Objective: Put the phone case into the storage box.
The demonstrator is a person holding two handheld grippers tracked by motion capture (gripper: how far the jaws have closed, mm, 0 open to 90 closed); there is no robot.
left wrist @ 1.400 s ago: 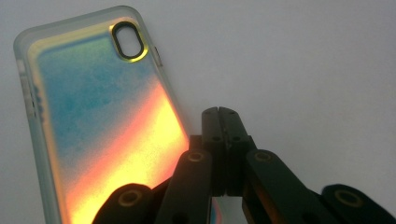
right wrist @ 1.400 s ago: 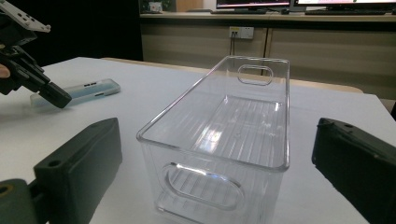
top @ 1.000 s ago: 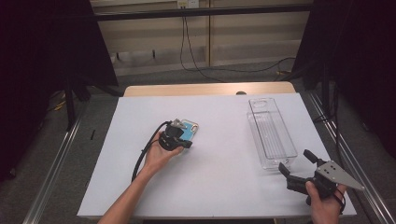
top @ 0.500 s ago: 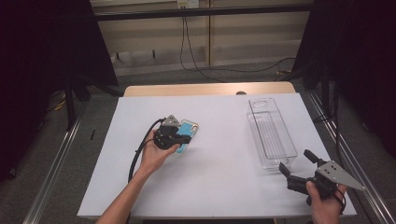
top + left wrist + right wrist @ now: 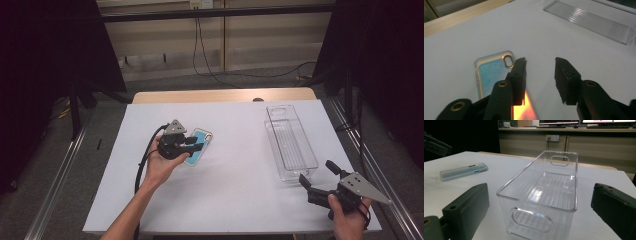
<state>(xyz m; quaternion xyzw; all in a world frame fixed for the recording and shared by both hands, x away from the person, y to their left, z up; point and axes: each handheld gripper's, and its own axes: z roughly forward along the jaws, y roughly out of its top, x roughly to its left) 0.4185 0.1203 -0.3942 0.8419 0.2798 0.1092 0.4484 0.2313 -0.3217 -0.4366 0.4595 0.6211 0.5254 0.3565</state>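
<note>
Phone case (image 5: 199, 146) lying flat on the white table (image 5: 240, 200), apparently just released: left gripper (image 5: 540, 75) jaws, newly opening, stand spread above it, while right gripper (image 5: 316, 177) waits wide by the clear bin (image 5: 290, 145).

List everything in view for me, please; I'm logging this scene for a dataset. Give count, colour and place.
phone case: one, translucent with blue, flat on the table left of centre, under the left jaws.
clear bin: one, transparent, empty, right side of the table.
table: one, white top with a wooden far edge.
left hand-held gripper: one, black, over the phone case; its jaws have just been opening, nothing between them.
right hand-held gripper: one, black, open, at the bin's near end.
</note>
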